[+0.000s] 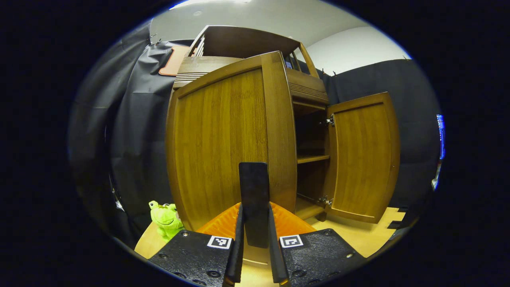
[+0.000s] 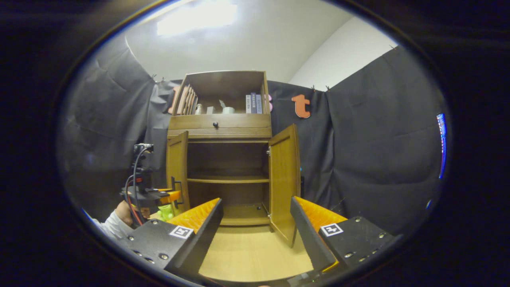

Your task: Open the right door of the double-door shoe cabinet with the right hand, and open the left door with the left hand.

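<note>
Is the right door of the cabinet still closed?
No. In the right gripper view the right door stands swung out from the shoe cabinet, and you can see the shelf inside.

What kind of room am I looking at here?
Probably a small recording booth set up like a home corner: black cloth hangs as walls behind a wooden shoe cabinet with both doors open, and a green plush frog sits on the floor.

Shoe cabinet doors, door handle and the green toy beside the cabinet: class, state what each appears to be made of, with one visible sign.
Left door and right door: wood or wood veneer, going by vertical grain; satin sheen suggests varnish.
Door handle: dark and matte, possibly metal or plastic; unclear.
Green frog toy: plush fabric, judging by its soft, fuzzy outline.
</note>
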Motion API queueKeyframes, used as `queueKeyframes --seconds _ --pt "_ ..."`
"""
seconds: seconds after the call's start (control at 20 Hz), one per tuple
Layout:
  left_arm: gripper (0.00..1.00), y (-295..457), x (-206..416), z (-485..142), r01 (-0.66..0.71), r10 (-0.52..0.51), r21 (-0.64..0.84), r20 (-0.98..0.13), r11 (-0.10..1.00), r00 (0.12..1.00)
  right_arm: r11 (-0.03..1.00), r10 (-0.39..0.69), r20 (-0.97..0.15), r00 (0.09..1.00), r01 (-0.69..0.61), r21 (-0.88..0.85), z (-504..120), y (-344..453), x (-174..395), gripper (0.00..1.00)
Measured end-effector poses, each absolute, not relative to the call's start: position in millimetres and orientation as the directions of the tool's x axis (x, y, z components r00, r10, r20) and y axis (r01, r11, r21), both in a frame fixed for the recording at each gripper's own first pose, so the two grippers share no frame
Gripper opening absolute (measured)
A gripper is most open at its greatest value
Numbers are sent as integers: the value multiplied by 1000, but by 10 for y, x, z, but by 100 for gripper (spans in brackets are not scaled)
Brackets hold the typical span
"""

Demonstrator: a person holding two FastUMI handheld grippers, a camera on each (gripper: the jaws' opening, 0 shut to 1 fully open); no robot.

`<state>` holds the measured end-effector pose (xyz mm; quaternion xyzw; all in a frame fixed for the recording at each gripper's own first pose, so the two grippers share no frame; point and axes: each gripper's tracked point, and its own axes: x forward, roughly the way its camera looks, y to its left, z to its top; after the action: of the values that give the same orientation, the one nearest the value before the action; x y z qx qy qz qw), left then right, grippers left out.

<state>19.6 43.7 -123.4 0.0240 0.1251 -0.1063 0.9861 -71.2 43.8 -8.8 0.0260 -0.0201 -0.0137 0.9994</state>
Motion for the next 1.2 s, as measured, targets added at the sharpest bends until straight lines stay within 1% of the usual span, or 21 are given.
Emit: queueKeyframes --seconds 0.05,0.1,0.25,0.3,0.45,0.5,0.55,0.7,0.85,0.9,1.15,1.2 --pt "30 471 161 -1216 222 -213 8 -257 975 943 998 -32 37 999 30 52 -100 433 -710 100" --pt "30 495 140 -1211 230 -224 -7 -261 973 939 998 -41 36 998 40 51 -109 415 -698 97" --pt "30 565 42 -1175 249 -245 -19 -257 968 935 998 -48 29 998 47 33 -134 440 -681 97" --pt "30 609 8 -1162 248 -243 -13 -254 969 936 999 -39 30 999 38 31 -131 487 -684 100" --pt "30 724 -62 -1131 246 -240 -11 -254 969 937 999 -27 32 999 27 24 -124 543 -669 100" --pt "29 753 -88 -1124 246 -241 -15 -256 969 936 999 -28 32 999 27 21 -129 551 -663 97" --pt "30 791 -117 -1120 245 -241 -17 -257 969 936 999 -28 32 999 27 22 -122 569 -652 100" --pt "29 932 -189 -1078 238 -231 -6 -261 971 937 1000 -22 24 999 21 23 -166 598 -643 100" --pt "29 1111 -247 -1025 208 -195 26 -254 978 947 1000 -17 10 1000 17 9 -168 609 -652 100" --pt "25 1170 -272 -1026 200 -185 35 -252 979 950 1000 -19 6 1000 19 8 -158 601 -655 100" --pt "25 1588 -303 -964 126 -109 58 -238 990 965 1000 -17 15 1000 16 10 -128 662 -667 100" --pt "25 1665 -320 -963 115 -94 70 -246 991 965 999 1 22 1000 -2 32 -110 728 -661 100"
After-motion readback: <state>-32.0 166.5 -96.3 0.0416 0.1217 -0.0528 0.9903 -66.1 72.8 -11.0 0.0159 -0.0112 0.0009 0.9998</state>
